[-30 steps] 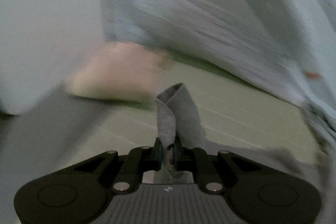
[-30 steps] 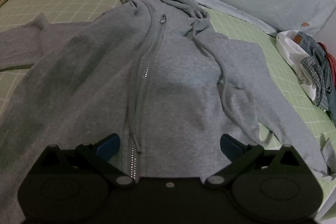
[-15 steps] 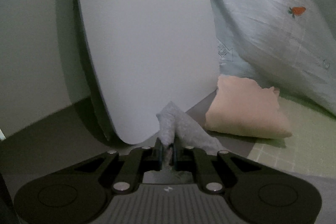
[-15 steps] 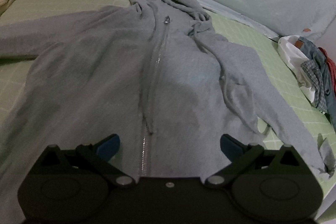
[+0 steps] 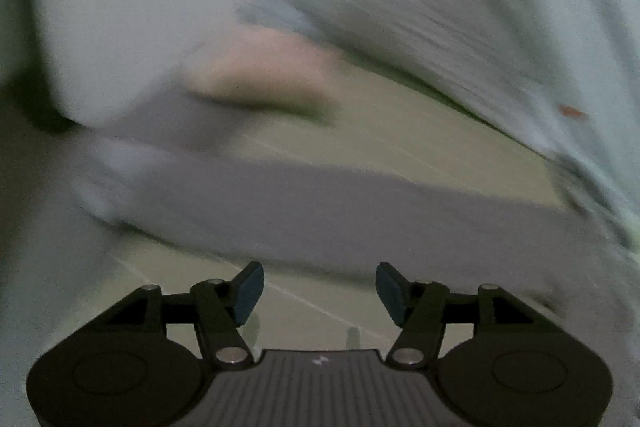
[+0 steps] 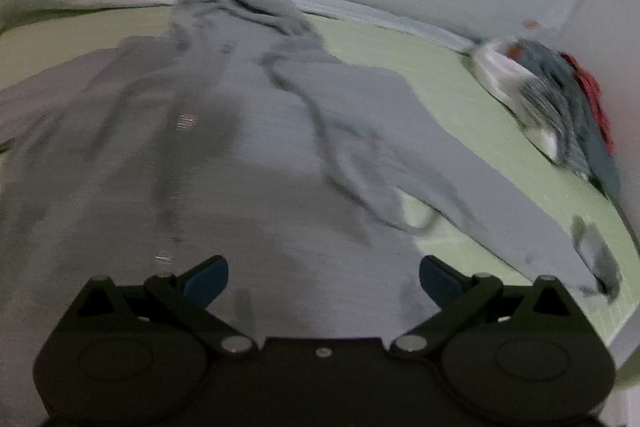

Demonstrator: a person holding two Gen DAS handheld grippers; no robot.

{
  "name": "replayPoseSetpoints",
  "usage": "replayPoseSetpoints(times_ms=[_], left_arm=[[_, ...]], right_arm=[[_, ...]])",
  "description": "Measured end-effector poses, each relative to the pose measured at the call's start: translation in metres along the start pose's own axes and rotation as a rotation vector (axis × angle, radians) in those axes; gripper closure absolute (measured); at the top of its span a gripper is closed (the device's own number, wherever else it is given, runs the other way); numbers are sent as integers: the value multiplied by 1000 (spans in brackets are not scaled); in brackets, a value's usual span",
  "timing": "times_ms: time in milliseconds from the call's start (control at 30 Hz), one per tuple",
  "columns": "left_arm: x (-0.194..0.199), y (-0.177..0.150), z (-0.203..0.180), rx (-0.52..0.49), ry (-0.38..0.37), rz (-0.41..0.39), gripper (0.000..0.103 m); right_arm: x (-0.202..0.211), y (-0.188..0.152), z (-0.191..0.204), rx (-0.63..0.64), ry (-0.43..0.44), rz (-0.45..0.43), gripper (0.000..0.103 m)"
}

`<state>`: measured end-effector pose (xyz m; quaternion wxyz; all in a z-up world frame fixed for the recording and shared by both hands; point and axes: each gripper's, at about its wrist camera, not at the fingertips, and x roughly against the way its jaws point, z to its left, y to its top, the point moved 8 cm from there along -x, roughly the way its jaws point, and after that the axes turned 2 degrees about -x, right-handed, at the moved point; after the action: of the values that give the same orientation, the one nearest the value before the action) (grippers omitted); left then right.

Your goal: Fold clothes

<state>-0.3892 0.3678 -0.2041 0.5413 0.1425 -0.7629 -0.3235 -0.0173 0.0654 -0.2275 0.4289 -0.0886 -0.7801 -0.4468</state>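
Note:
A grey zip-up hoodie [image 6: 248,155] lies spread face-up on the green checked bed sheet [image 6: 452,95], hood at the far end. Its right sleeve [image 6: 512,203] stretches toward the bed's right edge. In the left wrist view the other sleeve [image 5: 360,211] lies flat across the sheet, blurred by motion. My left gripper [image 5: 318,291] is open and empty, just above the sheet in front of that sleeve. My right gripper [image 6: 323,279] is open and empty over the hoodie's lower body.
A folded peach garment [image 5: 264,75] lies beyond the sleeve. A pale blue quilt with carrot prints [image 5: 460,7] is heaped along the far side. A pile of mixed clothes [image 6: 560,107] sits at the right by the wall. The bed's right edge [image 6: 624,291] is close.
My left gripper has opened and let go of the grey sleeve cuff, which now lies flat on the sheet. Both views swing and blur; the right gripper has shifted slightly right, still open.

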Motion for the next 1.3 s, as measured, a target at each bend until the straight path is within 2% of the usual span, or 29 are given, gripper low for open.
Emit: replayPoseSetpoints(times_ms=[100,167,200,300,333,367,400,433,467,533,700,733,767,800,833,867,900,933,1000,1067,1167,1233,1300], left_arm=[[-2,-32,-62,-96,-203,117,40],[-1,-54,-99,-165,-284,170,40],[-2,-64,-111,-174,-295,192,40],[-2,-95,-145,-196,-322,256,40],[-3,-102,-151,-193,-321,274,40],[-2,-111,-157,-194,-317,289,40],[-1,-119,-161,-195,-303,302,43],[0,-125,-162,-200,-281,314,65],[1,-131,-164,-206,-258,326,89],[5,-139,-166,-190,-230,342,93],[15,-147,-158,-57,-155,389,92],[15,-148,-156,-25,-135,390,89],[16,-147,-158,-18,-117,381,88],[16,-146,-162,-29,-95,370,84],[21,-144,-164,-49,-68,352,73],[23,-143,-168,-71,-48,338,66],[26,-141,-172,-92,-28,325,54],[30,-141,-175,-93,-26,313,49],[37,-139,-180,-93,-24,291,46],[45,-138,-185,-93,-22,269,39],[56,-137,-192,-92,-18,235,38],[61,-137,-195,-85,-14,219,38],[63,-140,-195,-74,-10,222,38]], right_arm=[[-9,-6,-27,-89,-2,34,1],[-15,-11,-43,-161,15,61,3],[-17,-14,-51,-197,24,75,6],[-25,-24,-67,-257,76,111,21],[-26,-27,-70,-268,100,119,34],[-27,-31,-73,-278,130,124,51],[-27,-33,-74,-288,172,121,54],[-26,-35,-76,-293,205,117,69],[-24,-37,-80,-287,222,115,89],[-20,-42,-86,-279,265,115,93],[-16,-54,-104,-276,334,164,93],[-16,-53,-105,-259,343,169,90],[-15,-49,-105,-229,337,159,81],[-15,-42,-107,-198,313,130,71],[-15,-35,-109,-166,288,100,54],[-14,-26,-110,-134,270,61,48],[-14,-15,-111,-96,264,8,46],[-16,-6,-111,-49,261,-34,45],[-25,12,-105,62,270,-91,44],[-38,20,-93,171,324,-106,45],[-55,25,-80,281,363,-91,45],[-63,28,-85,225,362,-78,44],[-70,29,-99,67,394,-46,44]])
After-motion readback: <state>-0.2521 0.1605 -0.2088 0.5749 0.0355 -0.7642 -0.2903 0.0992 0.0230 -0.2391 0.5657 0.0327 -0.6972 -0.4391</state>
